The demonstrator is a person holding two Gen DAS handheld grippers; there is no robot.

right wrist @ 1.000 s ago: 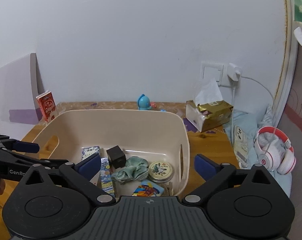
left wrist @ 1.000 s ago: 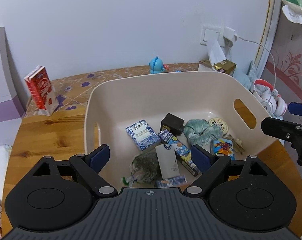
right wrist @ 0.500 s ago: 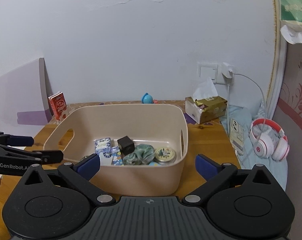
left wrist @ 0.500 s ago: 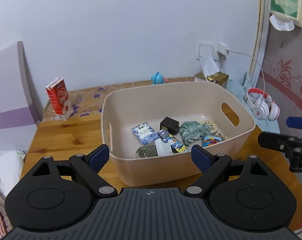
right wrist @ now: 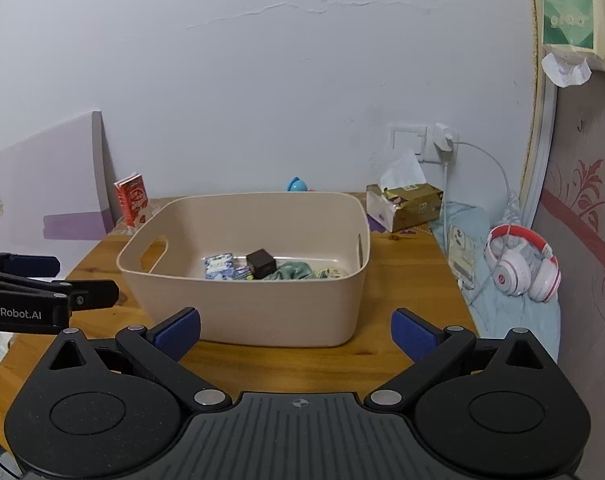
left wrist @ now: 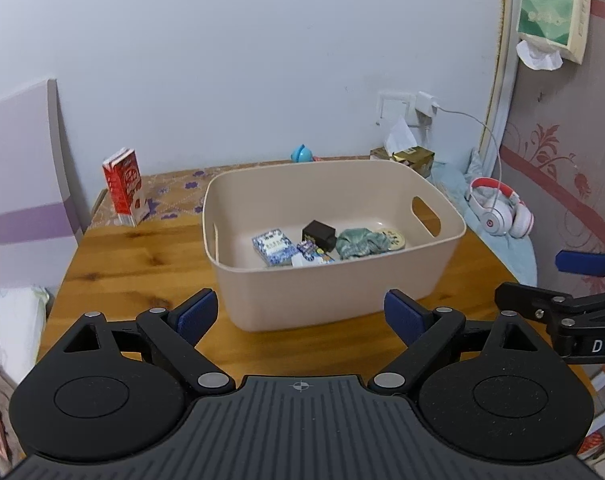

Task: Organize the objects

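Beige plastic bin (left wrist: 338, 280) on the wooden table (left wrist: 134, 256), long axis running left to right, open top upward, with a cut-out handle in each short end wall. On the bin floor, left to right: a blue-and-white patterned box (left wrist: 273, 245), a black cube (left wrist: 319, 234) resting tilted, a crumpled green cloth (left wrist: 356, 242) and a round tin (left wrist: 391, 237) lying flat against the right wall; a small colourful packet (left wrist: 311, 254) lies near the front wall, partly hidden by it.

Left hand-held gripper (left wrist: 300, 314), near the viewer: blue pads spread wide, nothing between them, short of the bin's near wall. Right hand-held gripper (right wrist: 296, 330): likewise spread wide and holding nothing, also short of the near wall.

Far left of the table, a red milk carton (left wrist: 123, 186) stands upright. Behind the bin, a blue toy figure (left wrist: 301, 154) by the wall; to the far right, a gold tissue box (right wrist: 404, 206). White-and-red headphones (right wrist: 522, 266) lie on the pale blue bedding (right wrist: 498, 316) to the right.
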